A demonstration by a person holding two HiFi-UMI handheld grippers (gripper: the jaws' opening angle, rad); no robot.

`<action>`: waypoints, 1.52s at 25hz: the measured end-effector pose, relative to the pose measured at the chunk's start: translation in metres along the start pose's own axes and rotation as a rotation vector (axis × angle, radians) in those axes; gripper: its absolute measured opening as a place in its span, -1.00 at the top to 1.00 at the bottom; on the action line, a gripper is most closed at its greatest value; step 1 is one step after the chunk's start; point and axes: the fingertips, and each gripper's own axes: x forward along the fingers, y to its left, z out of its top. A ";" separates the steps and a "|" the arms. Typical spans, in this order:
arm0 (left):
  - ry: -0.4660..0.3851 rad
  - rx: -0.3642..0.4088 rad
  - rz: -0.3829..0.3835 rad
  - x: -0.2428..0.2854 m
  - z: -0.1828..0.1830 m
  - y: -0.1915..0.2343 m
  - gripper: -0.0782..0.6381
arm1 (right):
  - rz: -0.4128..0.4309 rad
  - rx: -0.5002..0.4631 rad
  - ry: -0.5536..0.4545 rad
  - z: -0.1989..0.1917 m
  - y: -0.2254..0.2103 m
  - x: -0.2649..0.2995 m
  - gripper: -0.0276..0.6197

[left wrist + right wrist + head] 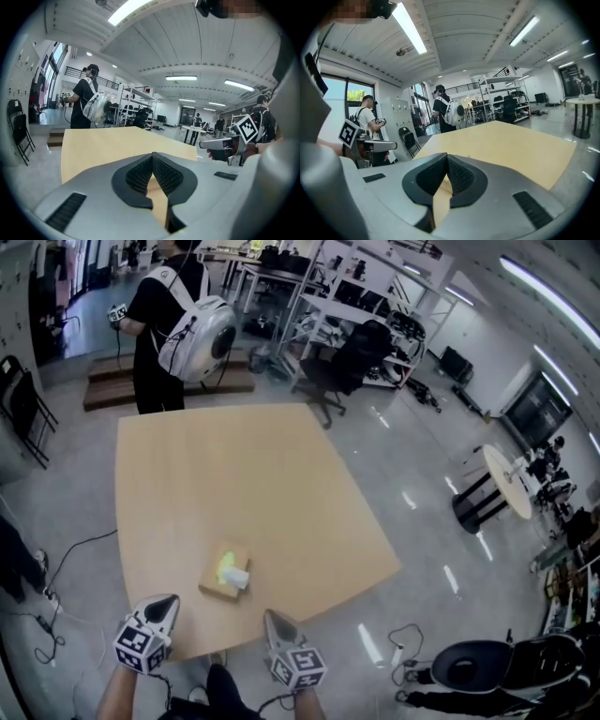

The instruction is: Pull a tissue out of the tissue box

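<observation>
In the head view a small tan tissue box (223,574) lies near the front edge of the wooden table (244,484), with a white tissue (237,578) sticking out of its top. My left gripper (169,600) hangs at the table's front edge, left of and nearer than the box. My right gripper (271,615) is just right of the box, also on the near side. Neither touches the box. Both gripper views show the pads closed tip to tip with nothing between: left gripper (152,155), right gripper (446,156). The box is hidden in both gripper views.
A person with a white backpack (173,320) stands at the table's far edge, holding grippers. Behind are an office chair (342,367) and shelving. A round side table (507,480) stands to the right. Cables (56,606) lie on the floor at the left.
</observation>
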 end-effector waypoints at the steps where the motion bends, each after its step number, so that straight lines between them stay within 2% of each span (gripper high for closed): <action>1: 0.008 -0.007 0.001 0.004 -0.004 0.002 0.76 | -0.001 0.008 0.007 -0.003 -0.003 0.003 0.88; 7: 0.064 -0.030 -0.001 0.018 -0.021 0.008 0.76 | -0.007 0.057 0.044 -0.019 -0.014 0.017 0.88; 10: 0.085 -0.067 -0.012 0.021 -0.035 0.012 0.76 | -0.006 0.076 0.064 -0.028 -0.015 0.025 0.88; 16: 0.118 -0.104 -0.003 0.024 -0.051 0.019 0.76 | 0.023 0.115 0.101 -0.043 -0.012 0.041 0.88; 22: 0.121 -0.115 -0.010 0.027 -0.047 0.020 0.76 | 0.018 0.143 0.095 -0.035 -0.014 0.058 0.88; 33: 0.122 -0.117 -0.016 0.042 -0.044 0.009 0.76 | -0.024 0.180 0.047 -0.022 -0.051 0.086 0.87; 38: 0.127 -0.115 -0.008 0.036 -0.044 0.010 0.76 | 0.006 0.193 0.054 -0.023 -0.049 0.096 0.68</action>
